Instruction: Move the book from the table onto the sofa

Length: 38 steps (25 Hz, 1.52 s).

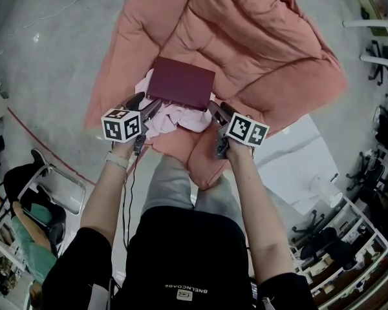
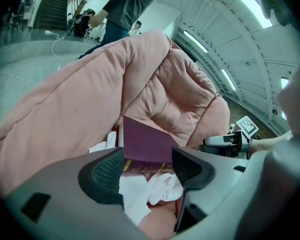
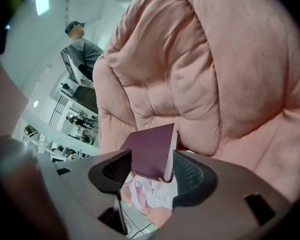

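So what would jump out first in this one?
A dark maroon book sits mid-frame over the big pink sofa, with a crumpled white cloth under its near edge. The left gripper and the right gripper each have their jaws closed on a near corner of the book.

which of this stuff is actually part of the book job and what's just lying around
In the job:
- book, gripped at its near corners by the left gripper and the right gripper
- pink sofa

Just lying about:
- white-pink cloth below the book
- chair on the floor at the left
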Available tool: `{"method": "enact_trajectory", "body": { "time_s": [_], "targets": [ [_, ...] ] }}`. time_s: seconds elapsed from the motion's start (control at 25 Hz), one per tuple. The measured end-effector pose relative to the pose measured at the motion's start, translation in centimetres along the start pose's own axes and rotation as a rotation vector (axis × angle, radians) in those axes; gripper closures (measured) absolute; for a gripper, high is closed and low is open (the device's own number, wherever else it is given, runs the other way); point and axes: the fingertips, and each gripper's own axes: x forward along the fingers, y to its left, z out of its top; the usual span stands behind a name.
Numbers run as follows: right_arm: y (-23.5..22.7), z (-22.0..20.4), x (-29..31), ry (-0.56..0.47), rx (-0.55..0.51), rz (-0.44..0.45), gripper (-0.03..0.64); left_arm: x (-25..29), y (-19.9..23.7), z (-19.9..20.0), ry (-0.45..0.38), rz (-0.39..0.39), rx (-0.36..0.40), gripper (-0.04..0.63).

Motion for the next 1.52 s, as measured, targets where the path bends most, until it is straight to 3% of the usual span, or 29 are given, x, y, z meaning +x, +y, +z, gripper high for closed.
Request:
{"method": "enact_trajectory", "body": {
  "time_s": [0.52,0.8,1.2,1.52],
  "targets": [
    [3.2,0.3,-6.2,-0.035,-0.175,0.117,0.348,-3.4,-10.1,-0.2,-0.092,-0.06,0.078,0.305],
    [4.3,0.1,-12.0,-0.075,-0.327,0.162,0.396,-4.9,-16.8,-1.0,-0.127,-0.106,0.132,0.305],
    [5.8,0.0,-20.0,-0.136,-0.367,0.234,0.442,-10.4,-25.1,0.3,-0.19,-0.136,0.262,0.305],
    [8.3,0.5,-26.5,-0.193,-0.431,0.301,0.442,-13.4,-31.2,1.1,-0.236,-0.185,0.316,0.334]
  ]
}}
